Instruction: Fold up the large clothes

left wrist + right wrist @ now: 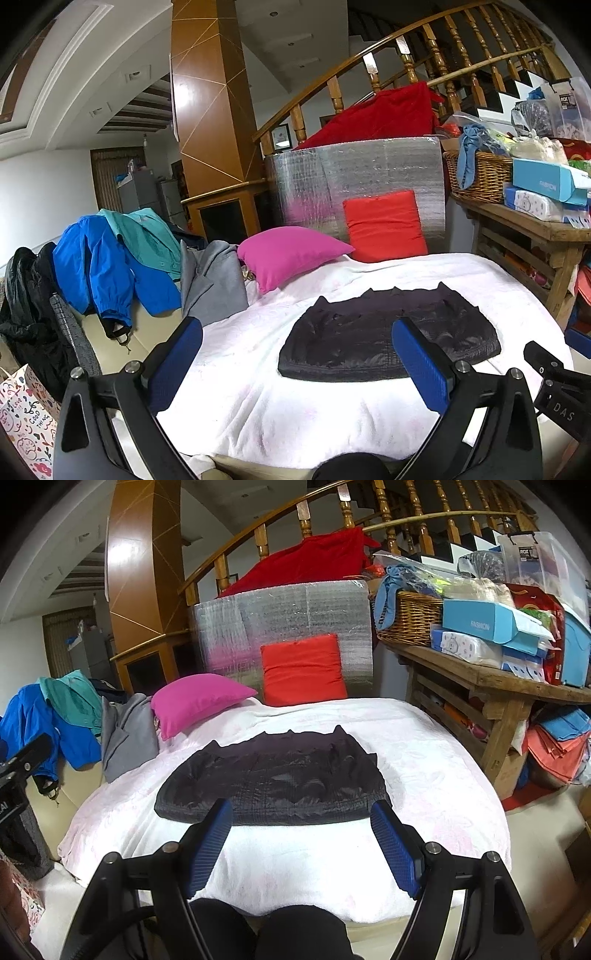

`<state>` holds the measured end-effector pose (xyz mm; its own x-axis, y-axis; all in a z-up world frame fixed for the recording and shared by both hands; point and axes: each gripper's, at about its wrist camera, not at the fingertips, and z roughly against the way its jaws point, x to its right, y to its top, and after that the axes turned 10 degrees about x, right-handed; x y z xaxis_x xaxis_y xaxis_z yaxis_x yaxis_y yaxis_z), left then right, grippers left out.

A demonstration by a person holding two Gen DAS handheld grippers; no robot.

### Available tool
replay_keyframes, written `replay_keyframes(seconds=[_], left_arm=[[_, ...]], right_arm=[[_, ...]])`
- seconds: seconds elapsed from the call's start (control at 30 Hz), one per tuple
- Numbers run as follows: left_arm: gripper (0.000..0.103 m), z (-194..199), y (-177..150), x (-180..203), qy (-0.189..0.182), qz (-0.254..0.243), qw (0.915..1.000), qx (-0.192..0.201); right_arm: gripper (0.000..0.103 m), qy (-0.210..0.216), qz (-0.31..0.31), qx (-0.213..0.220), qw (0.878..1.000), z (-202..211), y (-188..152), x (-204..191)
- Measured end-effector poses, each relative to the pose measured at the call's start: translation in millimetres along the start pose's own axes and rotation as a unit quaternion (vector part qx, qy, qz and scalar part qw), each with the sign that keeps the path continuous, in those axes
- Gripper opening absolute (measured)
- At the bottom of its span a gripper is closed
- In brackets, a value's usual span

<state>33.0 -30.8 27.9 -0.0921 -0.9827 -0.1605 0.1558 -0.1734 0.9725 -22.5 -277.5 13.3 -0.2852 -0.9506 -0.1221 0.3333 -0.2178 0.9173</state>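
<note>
1. Both grippers hang above the near edge of the white blanket (258,369): my left gripper (295,365) has its blue pads spread wide with nothing between them, and my right gripper (301,843) is just as wide apart and holds nothing.
2. Beyond the fingertips, the dark quilted garment (273,779) lies folded flat on the blanket, touched by neither gripper.
3. Behind the garment sit a pink pillow (195,701) and a red cushion (303,670); left of it, a blue jacket (96,266) and other clothes are heaped; right of it stands a cluttered wooden table (498,679).
4. My right gripper's body is cut off at the left view's right edge.
</note>
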Motion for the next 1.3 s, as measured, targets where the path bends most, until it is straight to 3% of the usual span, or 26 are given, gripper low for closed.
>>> replay_keyframes(seconds=[1.3], left_arm=[[0.102,9.2,5.5,-8.1,0.0,0.002,0.9999,0.011]], right_arm=[[0.08,-0.005,0.007,0.021,1.0,9.5,12.4,-7.1]])
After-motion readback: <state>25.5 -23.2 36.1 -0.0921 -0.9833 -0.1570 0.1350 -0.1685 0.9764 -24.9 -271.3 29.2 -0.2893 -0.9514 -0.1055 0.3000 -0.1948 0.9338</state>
